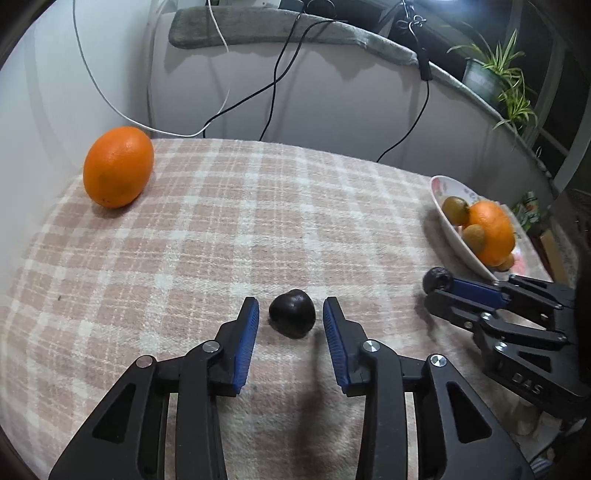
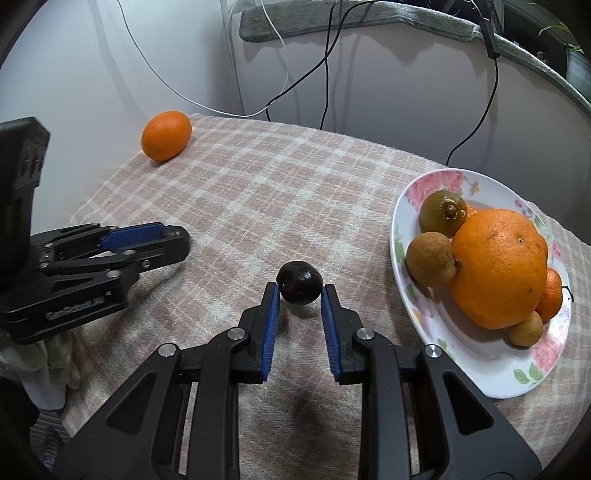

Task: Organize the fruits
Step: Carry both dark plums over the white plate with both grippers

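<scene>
A small dark fruit (image 1: pixel 291 318) lies on the checked cloth between the blue pads of my left gripper (image 1: pixel 291 302). A gap shows on each side of it, so the jaws stand open around it. To the right, my right gripper (image 2: pixel 300 288) is shut on a second dark fruit (image 2: pixel 298 282) and holds it just above the cloth, left of the flowered plate (image 2: pixel 400 218). The plate carries a large orange (image 2: pixel 498 266) and several small brownish and orange fruits. A loose orange (image 1: pixel 118 166) rests at the far left corner of the table.
The cloth-covered table (image 1: pixel 258 221) ends at the wall behind and drops off on the left. Black and white cables (image 1: pixel 273 85) hang behind it below a grey padded ledge (image 1: pixel 258 26). A potted plant (image 1: pixel 495 74) stands at the far right.
</scene>
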`<act>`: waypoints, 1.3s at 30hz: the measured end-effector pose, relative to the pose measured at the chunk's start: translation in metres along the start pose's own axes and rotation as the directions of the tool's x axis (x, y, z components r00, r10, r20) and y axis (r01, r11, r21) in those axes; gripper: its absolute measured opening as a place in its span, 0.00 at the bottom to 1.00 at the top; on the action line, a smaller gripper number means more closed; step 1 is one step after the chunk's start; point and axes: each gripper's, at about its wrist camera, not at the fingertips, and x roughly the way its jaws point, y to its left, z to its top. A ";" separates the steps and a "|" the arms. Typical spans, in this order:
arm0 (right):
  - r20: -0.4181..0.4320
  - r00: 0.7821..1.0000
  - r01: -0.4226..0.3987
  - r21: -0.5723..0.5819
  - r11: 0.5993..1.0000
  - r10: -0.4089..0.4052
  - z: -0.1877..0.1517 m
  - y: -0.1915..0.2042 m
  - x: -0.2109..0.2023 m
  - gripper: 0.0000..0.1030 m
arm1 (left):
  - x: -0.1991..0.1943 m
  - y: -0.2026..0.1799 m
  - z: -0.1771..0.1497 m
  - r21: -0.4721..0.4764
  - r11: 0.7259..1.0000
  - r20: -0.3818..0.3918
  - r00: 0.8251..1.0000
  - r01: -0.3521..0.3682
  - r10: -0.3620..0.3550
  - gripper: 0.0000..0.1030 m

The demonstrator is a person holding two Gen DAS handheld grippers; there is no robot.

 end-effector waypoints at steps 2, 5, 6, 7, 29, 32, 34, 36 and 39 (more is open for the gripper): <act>0.003 1.000 -0.005 0.000 1.000 0.005 0.000 0.000 -0.001 0.23 | 0.002 -0.001 0.001 0.013 1.000 -0.006 1.000 -0.002 0.003 0.33; 0.010 1.000 -0.016 0.004 1.000 0.016 0.000 -0.001 -0.002 0.23 | 0.002 -0.003 0.000 0.030 1.000 -0.008 1.000 -0.002 0.002 0.23; 0.012 1.000 -0.018 0.005 1.000 0.018 -0.001 -0.001 -0.003 0.23 | 0.001 -0.003 0.000 0.031 1.000 -0.005 1.000 -0.001 0.001 0.23; 0.014 1.000 -0.021 0.006 1.000 0.021 -0.001 -0.001 -0.004 0.23 | 0.001 -0.003 -0.001 0.031 1.000 -0.003 1.000 0.001 -0.001 0.22; 0.092 0.994 -0.068 0.055 0.996 0.062 -0.015 -0.032 -0.048 0.23 | -0.033 -0.050 0.009 0.041 0.995 0.068 0.993 0.094 -0.096 0.22; 0.102 0.993 -0.061 0.069 0.996 0.054 -0.019 -0.045 -0.058 0.23 | -0.034 -0.065 0.010 0.063 0.992 0.069 0.991 0.108 -0.112 0.22; 0.107 0.993 -0.056 0.077 0.995 0.048 -0.023 -0.054 -0.064 0.23 | -0.034 -0.074 0.012 0.076 0.990 0.068 0.990 0.119 -0.124 0.22; 0.113 0.993 -0.048 0.088 0.995 0.038 -0.026 -0.064 -0.071 0.23 | -0.033 -0.083 0.013 0.086 0.988 0.067 0.989 0.128 -0.134 0.22; 0.121 0.992 -0.036 0.105 0.994 0.024 -0.032 -0.078 -0.080 0.23 | -0.029 -0.098 0.014 0.098 0.984 0.060 0.987 0.145 -0.152 0.22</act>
